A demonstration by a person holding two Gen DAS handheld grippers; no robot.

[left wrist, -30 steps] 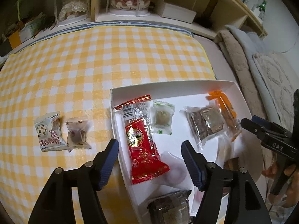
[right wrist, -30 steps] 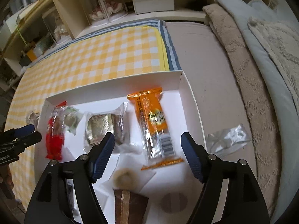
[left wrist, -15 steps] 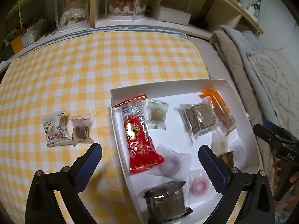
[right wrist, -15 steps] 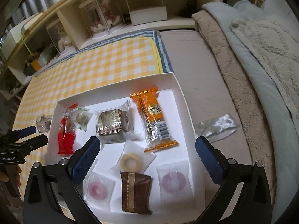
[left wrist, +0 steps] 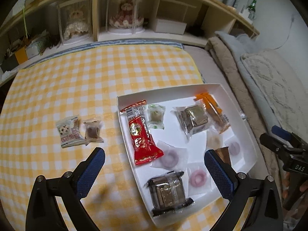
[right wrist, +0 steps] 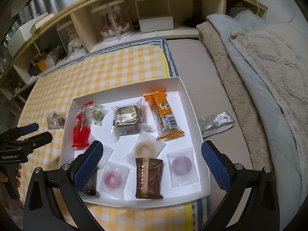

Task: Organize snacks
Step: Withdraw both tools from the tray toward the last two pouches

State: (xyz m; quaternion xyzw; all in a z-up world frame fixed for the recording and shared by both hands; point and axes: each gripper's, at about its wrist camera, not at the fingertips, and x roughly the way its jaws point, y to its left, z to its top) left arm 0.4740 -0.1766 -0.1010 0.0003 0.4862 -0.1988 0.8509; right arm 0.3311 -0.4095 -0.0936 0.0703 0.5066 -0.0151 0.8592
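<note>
Two small wrapped snacks (left wrist: pixel 79 132) are lying on the yellow checked cloth (left wrist: pixel 77 88) just left of the white tray (left wrist: pixel 250 134), which is holding the remaining packets. Both the left gripper (left wrist: pixel 154 165) and the right gripper (right wrist: pixel 151 157) are hovering above the tray's near edge, jaws spread wide, gripping nothing. A silver wrapper (right wrist: pixel 216 122) is sitting just right of the tray.

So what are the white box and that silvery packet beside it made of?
The white box looks like matte thin card: its folded walls are flat and dull. The silvery packet looks like glossy foil or metallised film, crinkled and catching bright glints.
</note>
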